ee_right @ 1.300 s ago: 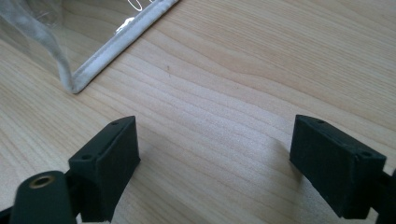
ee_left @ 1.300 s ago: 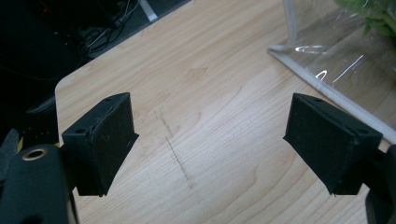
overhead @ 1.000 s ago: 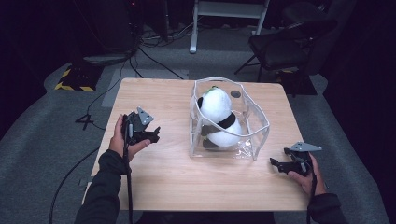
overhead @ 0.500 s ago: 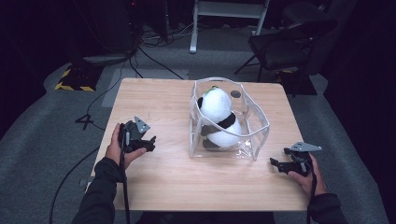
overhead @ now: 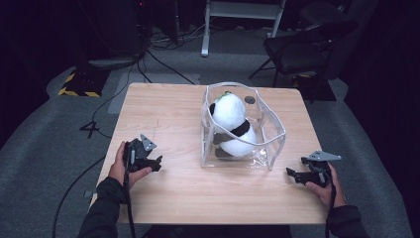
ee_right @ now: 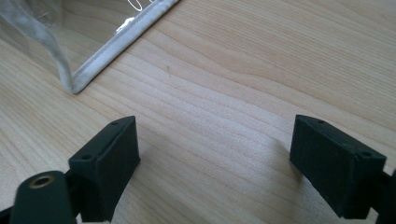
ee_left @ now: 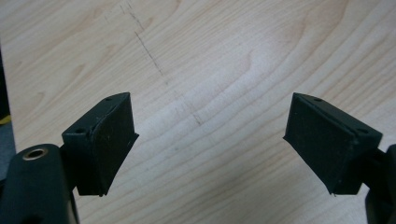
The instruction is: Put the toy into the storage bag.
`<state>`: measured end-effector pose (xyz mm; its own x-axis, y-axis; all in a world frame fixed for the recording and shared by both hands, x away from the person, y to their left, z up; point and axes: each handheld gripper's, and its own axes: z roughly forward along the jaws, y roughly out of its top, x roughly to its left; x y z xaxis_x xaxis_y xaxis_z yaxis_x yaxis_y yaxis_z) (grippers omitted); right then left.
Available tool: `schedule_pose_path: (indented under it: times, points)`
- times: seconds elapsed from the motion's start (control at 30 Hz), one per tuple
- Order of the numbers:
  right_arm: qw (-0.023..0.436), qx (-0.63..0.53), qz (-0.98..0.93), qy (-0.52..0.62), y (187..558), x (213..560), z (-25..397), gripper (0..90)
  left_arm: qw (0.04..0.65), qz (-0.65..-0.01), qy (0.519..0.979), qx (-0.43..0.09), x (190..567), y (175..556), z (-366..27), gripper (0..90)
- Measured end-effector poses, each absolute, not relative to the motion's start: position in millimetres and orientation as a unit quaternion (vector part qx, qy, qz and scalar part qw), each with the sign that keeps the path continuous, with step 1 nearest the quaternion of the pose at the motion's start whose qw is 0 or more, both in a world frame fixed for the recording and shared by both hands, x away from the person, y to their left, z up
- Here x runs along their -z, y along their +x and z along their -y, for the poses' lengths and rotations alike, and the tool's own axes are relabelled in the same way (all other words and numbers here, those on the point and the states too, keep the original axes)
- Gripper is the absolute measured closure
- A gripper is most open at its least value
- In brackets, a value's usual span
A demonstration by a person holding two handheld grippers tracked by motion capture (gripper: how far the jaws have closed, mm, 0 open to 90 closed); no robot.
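Observation:
A clear plastic bag [overhead: 270, 148] with a white trimmed rim stands open on the wooden table [overhead: 168, 114]. Inside it sits a black and white plush panda [overhead: 230, 119]. My left gripper [overhead: 157, 163] rests on the table at the front left, well apart from the bag, its jaws wide open over bare wood [ee_left: 205, 116]. My right gripper [overhead: 289, 174] lies near the front right, just off the bag's front right corner [ee_right: 77, 84], and stands open with nothing between its fingers.
A small dark round spot [overhead: 249, 99] marks the table behind the bag. Beyond the table are a black chair [overhead: 302, 44], a white frame [overhead: 242, 15], floor cables [overhead: 163, 64] and a yellow-black striped block [overhead: 79, 89].
My left hand has drawn its gripper back toward the table's front edge. The right gripper, the bag and the panda have stayed put.

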<state>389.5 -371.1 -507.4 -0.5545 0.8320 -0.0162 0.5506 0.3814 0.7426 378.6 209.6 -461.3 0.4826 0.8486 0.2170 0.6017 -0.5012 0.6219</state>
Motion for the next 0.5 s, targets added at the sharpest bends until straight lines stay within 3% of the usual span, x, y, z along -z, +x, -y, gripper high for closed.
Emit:
schedule_pose_path:
  times: [0.5]
  points:
    - [0.198,-0.355,-0.807,0.428,389.5,507.4,371.1,15.6,0.23,-0.445,0.827,-0.256,479.4,361.4,-221.4,16.1]
